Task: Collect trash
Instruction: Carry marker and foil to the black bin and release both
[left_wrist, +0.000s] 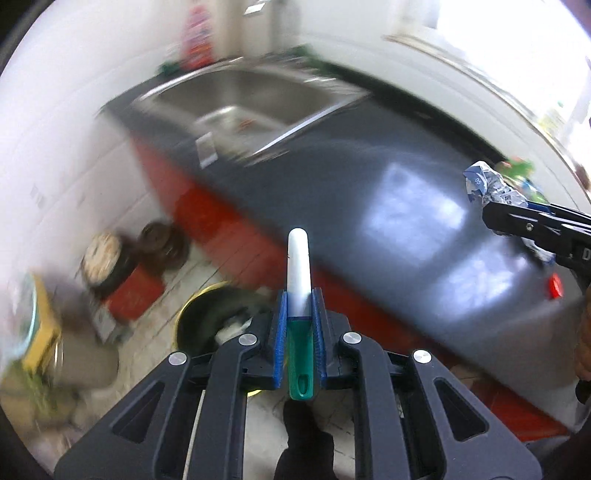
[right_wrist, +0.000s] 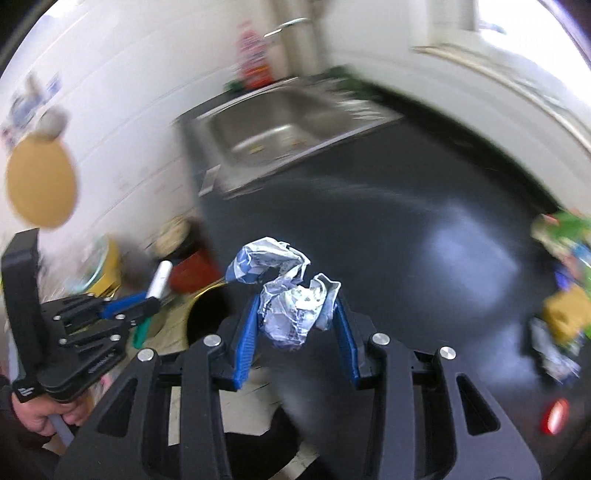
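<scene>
The left gripper (left_wrist: 299, 325) is clamping its blue pads (left_wrist: 281, 339) narrowly around a slim stick-shaped item with a green handle end and a white rounded tip (left_wrist: 298, 266), the white end sticking up and forward between the fingers. The right gripper (right_wrist: 295, 325) is holding a crumpled wad of white and blue printed wrapper (right_wrist: 284, 291) at a middling width, its blue pads pressing on the wad's two sides while a twisted tail of the wrapper is curling up and away above them. Both pieces of trash are therefore off the dark grey countertop (left_wrist: 369, 177) and in the air, and both views are smeared with blur, so the hands are judged to be swinging across the kitchen. The step in hand looks like the carry: both grippers are heading from the counter, past the stainless steel sink (right_wrist: 288, 122), toward the round dark bin with a yellowish rim (left_wrist: 207, 314) standing on the floor below the counter's red front (left_wrist: 229, 236). In the left wrist view the bin's mouth is sitting just beside and below the gripper tips, partly hidden by them. The next move probably calls for bringing each gripper squarely over that opening and then parting the jaws so the items drop inside. More colourful litter (right_wrist: 561, 280) is lying on the counter's right edge, so the collecting is likely not finished.
</scene>
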